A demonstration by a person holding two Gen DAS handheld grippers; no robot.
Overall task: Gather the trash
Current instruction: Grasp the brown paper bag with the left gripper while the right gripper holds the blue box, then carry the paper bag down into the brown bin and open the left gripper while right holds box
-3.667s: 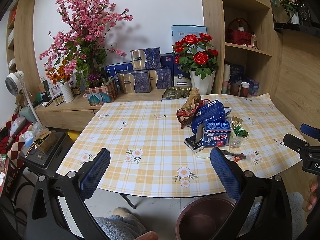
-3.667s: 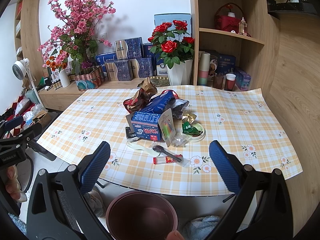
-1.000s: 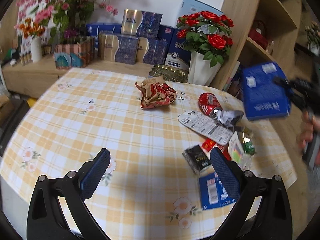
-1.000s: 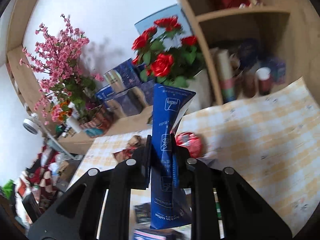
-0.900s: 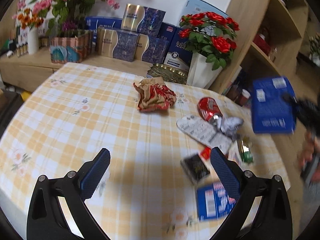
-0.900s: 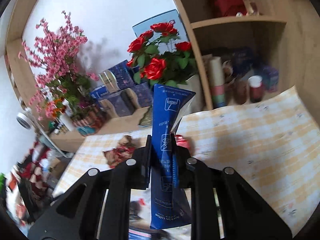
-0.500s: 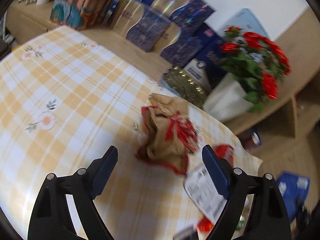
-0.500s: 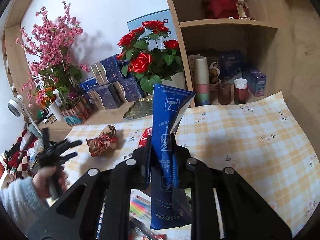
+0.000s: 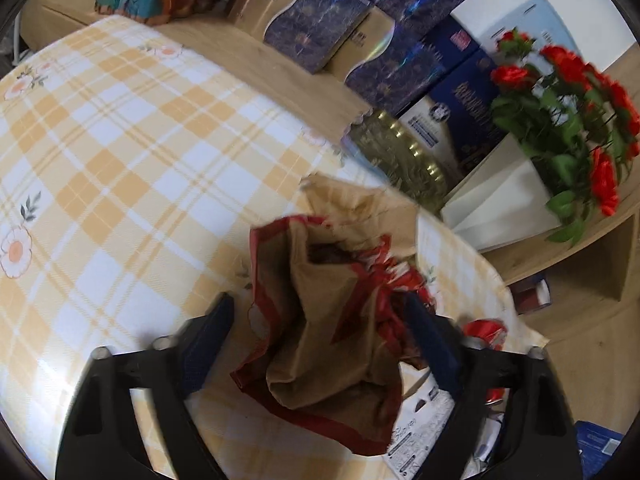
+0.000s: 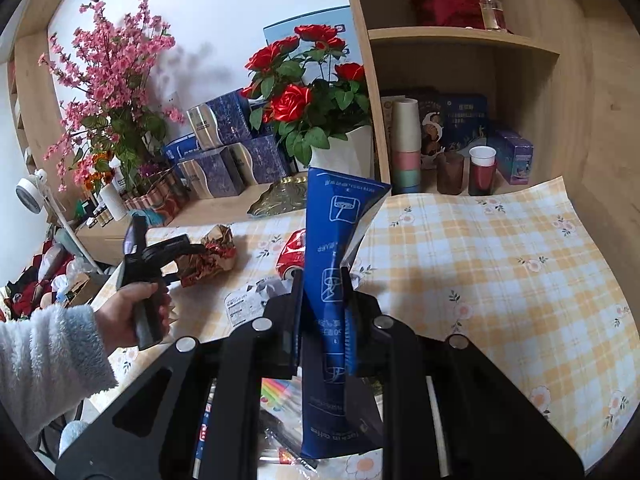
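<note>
Checked tablecloth, crumpled brown-red wrapper

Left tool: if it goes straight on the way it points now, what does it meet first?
The crumpled brown-and-red paper bag on the checked tablecloth. It already lies between the closing fingers of the left tool; whether they touch it yet is unclear.

The crumpled bag looks like matt brown paper with glossy red foil edging. The blue carton is smooth, slightly shiny card. A checked, smooth tablecloth covers the surface; the shelving is pale wood.
</note>
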